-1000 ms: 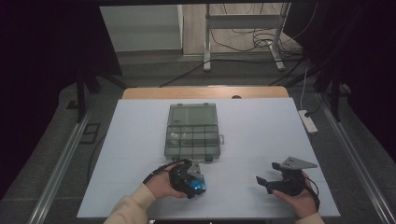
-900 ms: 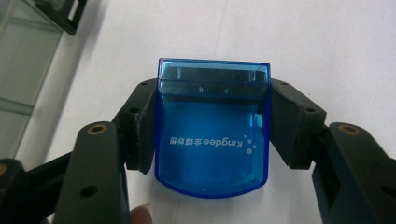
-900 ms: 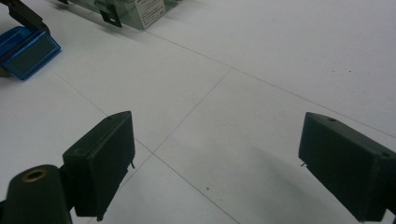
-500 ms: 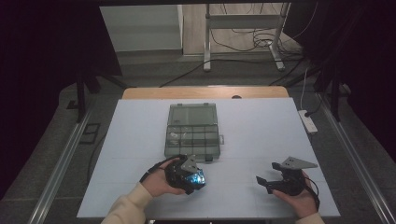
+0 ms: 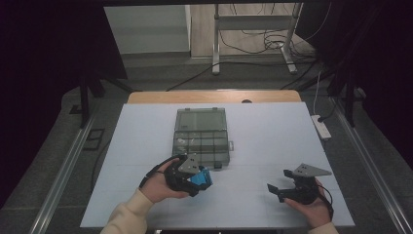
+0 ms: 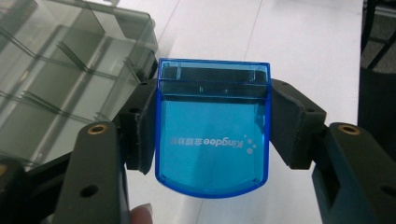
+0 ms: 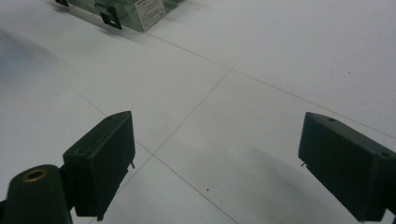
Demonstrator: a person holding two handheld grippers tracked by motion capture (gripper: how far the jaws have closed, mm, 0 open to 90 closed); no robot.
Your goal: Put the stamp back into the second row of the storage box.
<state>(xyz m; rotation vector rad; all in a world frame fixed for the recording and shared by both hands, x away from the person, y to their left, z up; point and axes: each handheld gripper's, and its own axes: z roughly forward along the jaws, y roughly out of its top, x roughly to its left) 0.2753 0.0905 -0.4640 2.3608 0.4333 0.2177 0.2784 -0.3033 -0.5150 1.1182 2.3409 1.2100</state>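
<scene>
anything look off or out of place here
Nothing stands out. The left tool grips a blue transparent box squarely, print upside down to its camera. The grey compartment case lies open and flat on the table. The right tool is open.

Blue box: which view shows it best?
Left gripper view: the blue box sits close up between the left hand-held gripper's pads, its printed lettering readable. The high view gives a small blue patch at that gripper, near the compartment case.
</scene>
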